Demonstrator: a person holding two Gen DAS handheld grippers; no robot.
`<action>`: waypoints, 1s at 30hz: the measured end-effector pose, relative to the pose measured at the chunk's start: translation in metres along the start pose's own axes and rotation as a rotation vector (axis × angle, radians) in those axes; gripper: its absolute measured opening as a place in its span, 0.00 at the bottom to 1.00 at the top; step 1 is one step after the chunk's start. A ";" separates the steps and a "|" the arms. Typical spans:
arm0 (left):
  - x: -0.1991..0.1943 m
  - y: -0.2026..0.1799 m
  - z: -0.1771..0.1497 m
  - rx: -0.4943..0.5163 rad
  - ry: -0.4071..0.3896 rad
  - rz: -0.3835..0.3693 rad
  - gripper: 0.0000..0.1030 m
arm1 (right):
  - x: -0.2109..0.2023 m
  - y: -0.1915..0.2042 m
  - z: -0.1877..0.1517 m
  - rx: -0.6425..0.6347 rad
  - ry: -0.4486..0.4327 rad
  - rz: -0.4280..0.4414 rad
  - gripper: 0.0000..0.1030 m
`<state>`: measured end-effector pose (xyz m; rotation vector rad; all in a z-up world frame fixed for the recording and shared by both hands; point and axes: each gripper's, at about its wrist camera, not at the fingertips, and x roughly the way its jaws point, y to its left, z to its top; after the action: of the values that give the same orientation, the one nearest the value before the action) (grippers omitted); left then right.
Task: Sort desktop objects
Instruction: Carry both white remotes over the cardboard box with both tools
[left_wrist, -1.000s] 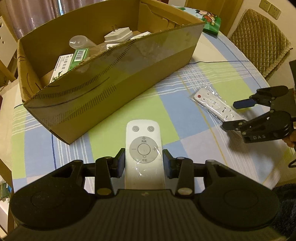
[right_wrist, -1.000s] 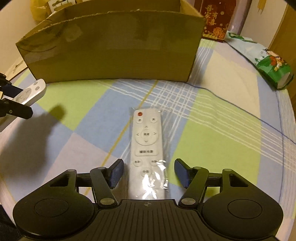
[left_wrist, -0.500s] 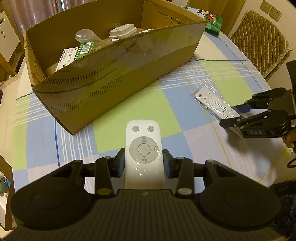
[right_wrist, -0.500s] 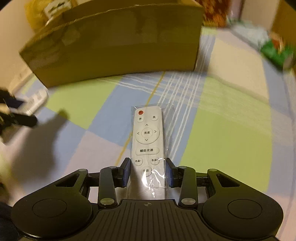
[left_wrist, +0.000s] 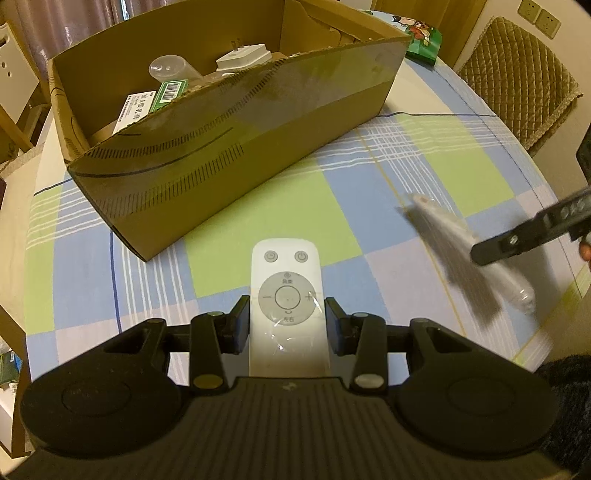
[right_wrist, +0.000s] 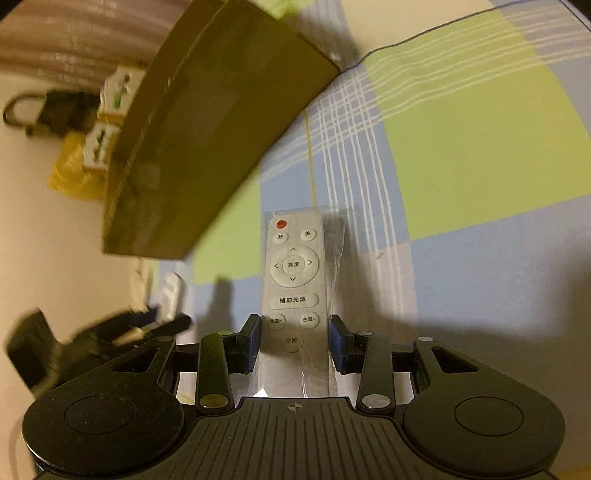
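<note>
From the left wrist, the open cardboard box (left_wrist: 236, 122) is showing its contents; the left gripper (left_wrist: 286, 325) is clamping a white remote (left_wrist: 286, 295) with round buttons above the checked tablecloth (left_wrist: 332, 192). From the right wrist, only the box's outer wall is showing; the right gripper (right_wrist: 293, 343), jaws just closed, is gripping a plastic-wrapped slim remote (right_wrist: 293, 273) with a red button, lifted off the cloth
</note>
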<state>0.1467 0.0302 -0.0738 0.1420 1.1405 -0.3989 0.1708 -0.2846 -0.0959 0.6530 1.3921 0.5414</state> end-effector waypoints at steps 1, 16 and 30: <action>-0.001 0.000 0.000 -0.001 -0.001 0.001 0.35 | -0.004 0.000 0.003 0.012 -0.011 0.012 0.36; -0.035 0.007 -0.003 -0.019 -0.048 -0.001 0.35 | -0.037 0.004 0.022 0.078 -0.112 0.113 0.36; -0.097 0.032 0.047 0.099 -0.170 -0.009 0.35 | -0.059 0.007 0.041 0.109 -0.176 0.150 0.36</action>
<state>0.1646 0.0678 0.0312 0.1859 0.9546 -0.4667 0.2052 -0.3249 -0.0462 0.8772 1.2190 0.5159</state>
